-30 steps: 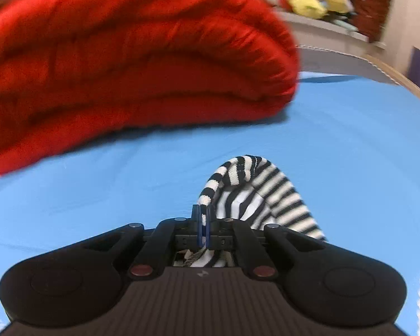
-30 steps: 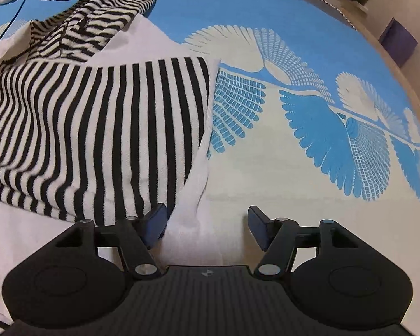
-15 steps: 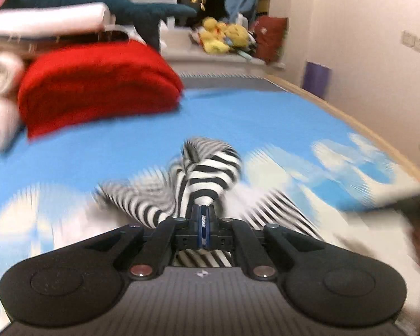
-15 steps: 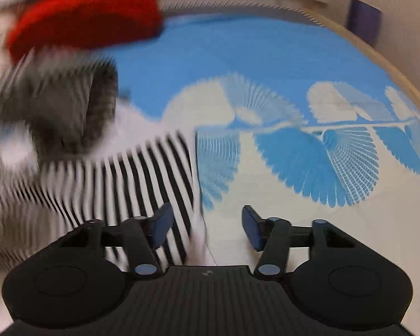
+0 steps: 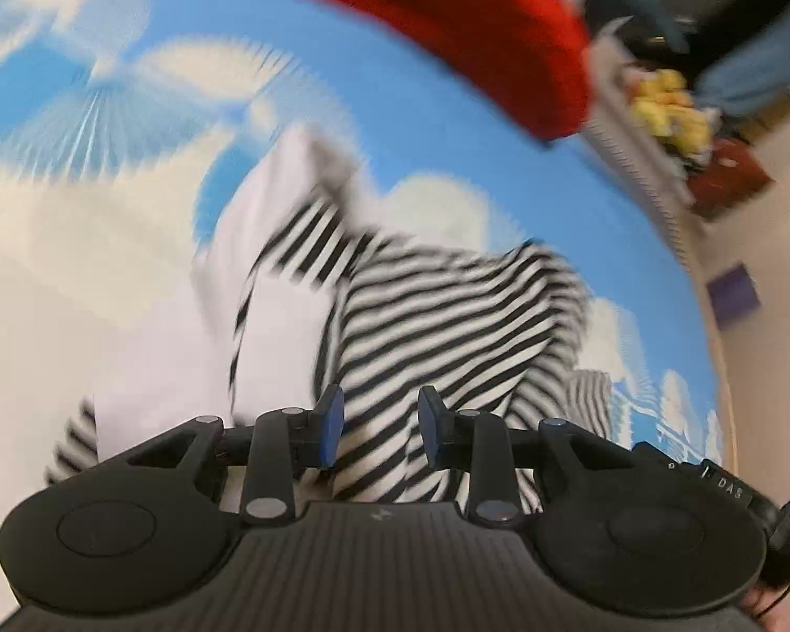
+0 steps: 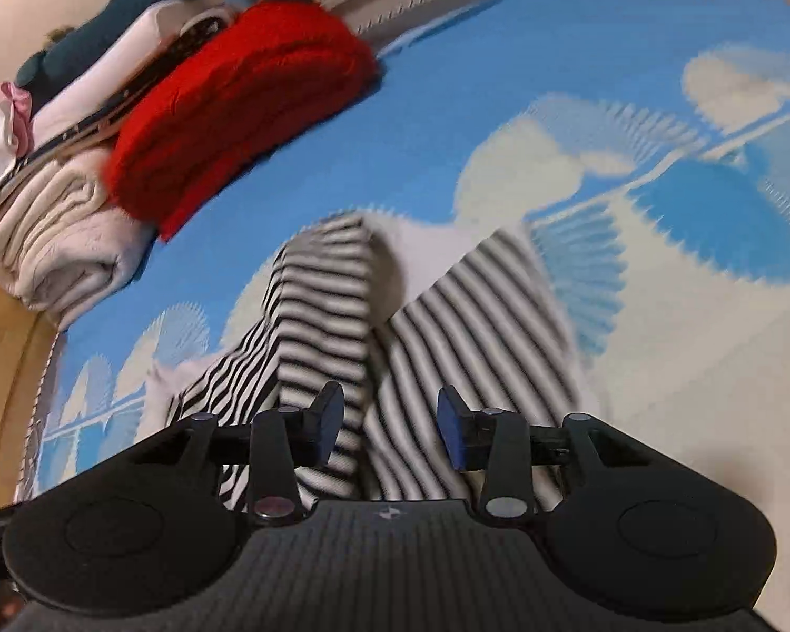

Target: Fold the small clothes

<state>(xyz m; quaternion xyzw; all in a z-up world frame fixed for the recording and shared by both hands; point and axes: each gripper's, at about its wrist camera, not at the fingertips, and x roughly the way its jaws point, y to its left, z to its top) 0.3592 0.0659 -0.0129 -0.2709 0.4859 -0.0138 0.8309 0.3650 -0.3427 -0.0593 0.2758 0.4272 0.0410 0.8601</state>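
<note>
Striped garment (image 5: 447, 305) lies rumpled on blue-and-white sheet (image 5: 447, 121), near red stack (image 6: 237, 105). Left hand-held gripper (image 5: 379, 432) jaws opening, released, cloth between but unpressed. Right hand-held gripper (image 6: 389, 424) parted above stripes, grasping nothing.

Black-and-white striped garment (image 5: 447, 316) lies loosely folded, rumpled, on the blue-and-white sheet (image 5: 447, 131).

Striped garments: one black-and-white striped garment (image 6: 332, 316), crumpled at lower centre of the frame
Red folded items: one red folded blanket (image 6: 237, 105), upper left
Other folded textiles: one cream folded blanket (image 6: 52, 242) at left edge; more stacked above it, count unclear
Bed sheets: one blue-and-white patterned sheet (image 6: 658, 316)
Purple boxes: one purple box (image 5: 734, 292), right edge
Yellow plush toys: a yellow plush cluster (image 5: 669, 110), upper right, number unclear
</note>
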